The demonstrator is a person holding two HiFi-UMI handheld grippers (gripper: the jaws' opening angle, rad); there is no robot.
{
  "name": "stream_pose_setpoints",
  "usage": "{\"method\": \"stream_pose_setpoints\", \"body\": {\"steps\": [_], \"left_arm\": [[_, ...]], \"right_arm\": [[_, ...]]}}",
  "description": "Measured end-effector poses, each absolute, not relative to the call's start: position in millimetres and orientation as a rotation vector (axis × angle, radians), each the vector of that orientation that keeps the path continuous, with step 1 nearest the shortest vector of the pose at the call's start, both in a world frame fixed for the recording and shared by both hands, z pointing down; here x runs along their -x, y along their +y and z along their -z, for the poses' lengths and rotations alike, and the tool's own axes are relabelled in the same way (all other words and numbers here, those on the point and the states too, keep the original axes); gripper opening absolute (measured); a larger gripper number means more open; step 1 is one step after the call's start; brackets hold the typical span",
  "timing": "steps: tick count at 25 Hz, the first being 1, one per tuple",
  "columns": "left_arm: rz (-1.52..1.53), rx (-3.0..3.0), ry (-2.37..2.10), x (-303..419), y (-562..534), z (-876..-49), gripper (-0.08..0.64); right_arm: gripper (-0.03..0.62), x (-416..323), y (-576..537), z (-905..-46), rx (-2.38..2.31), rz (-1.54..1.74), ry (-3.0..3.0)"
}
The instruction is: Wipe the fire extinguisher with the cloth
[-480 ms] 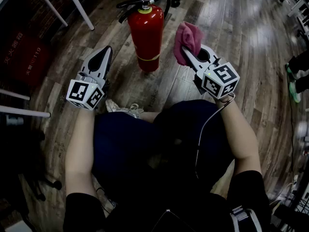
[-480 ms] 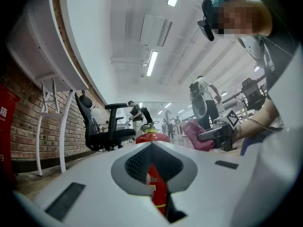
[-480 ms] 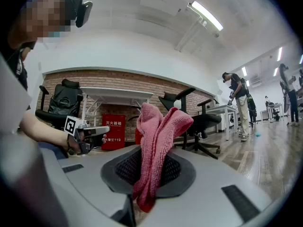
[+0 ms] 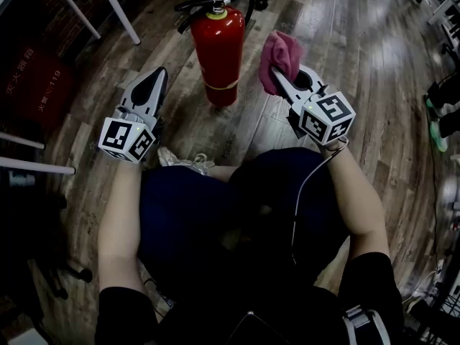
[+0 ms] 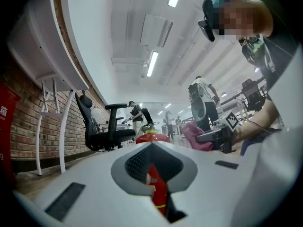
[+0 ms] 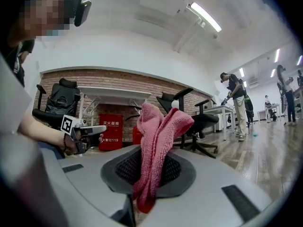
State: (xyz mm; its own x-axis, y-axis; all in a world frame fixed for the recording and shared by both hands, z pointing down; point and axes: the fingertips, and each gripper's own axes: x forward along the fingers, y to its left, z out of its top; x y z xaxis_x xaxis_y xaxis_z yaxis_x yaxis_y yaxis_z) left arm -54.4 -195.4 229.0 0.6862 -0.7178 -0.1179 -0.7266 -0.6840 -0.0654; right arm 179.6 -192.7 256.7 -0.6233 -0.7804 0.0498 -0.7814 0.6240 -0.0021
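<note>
The fire extinguisher (image 4: 218, 49) stands upright on the wooden floor (image 4: 359, 70), at 12 o'clock from the person's knees in the head view. It is a red cylinder with a yellow band low around its body. A black hose (image 4: 192, 6) loops over its valve at the top.

The right tongs (image 4: 275, 75) are at about 3 o'clock from the cylinder, closed on the pink cloth (image 4: 282, 54). In the right gripper view the cloth is pinched between the two jaws. One end hangs below them and the rest rises as a folded bunch above the tips. In the head view the bunch sits just beside the extinguisher's right flank, and a narrow strip of floor shows between them, so the two are not touching.

The left tongs (image 4: 159, 77) are at about 8 o'clock from the extinguisher, near it but apart. Their jaws are together with nothing gripped. In the left gripper view the red body shows only through the opening between the closed jaws, farther off.

A red cabinet (image 4: 36, 77) with white characters sits at 9 o'clock against the brick wall. White counter legs (image 4: 115, 6) are at 11 o'clock. A pale shoe (image 4: 183, 161) shows at 6 o'clock from the extinguisher, just ahead of the knees. Black office chairs (image 5: 102, 126) stand along the wall in the left gripper view.
</note>
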Motion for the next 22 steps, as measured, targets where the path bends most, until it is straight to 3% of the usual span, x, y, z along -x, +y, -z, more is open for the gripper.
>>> {"method": "stream_pose_setpoints", "body": {"steps": [22], "left_arm": [[-0.134,2.765,1.202,61.2,-198.6,-224.0,0.014]], "right_arm": [[0.071,-150.3,-276.3,-266.1,-1.338,0.293,-2.391]]}}
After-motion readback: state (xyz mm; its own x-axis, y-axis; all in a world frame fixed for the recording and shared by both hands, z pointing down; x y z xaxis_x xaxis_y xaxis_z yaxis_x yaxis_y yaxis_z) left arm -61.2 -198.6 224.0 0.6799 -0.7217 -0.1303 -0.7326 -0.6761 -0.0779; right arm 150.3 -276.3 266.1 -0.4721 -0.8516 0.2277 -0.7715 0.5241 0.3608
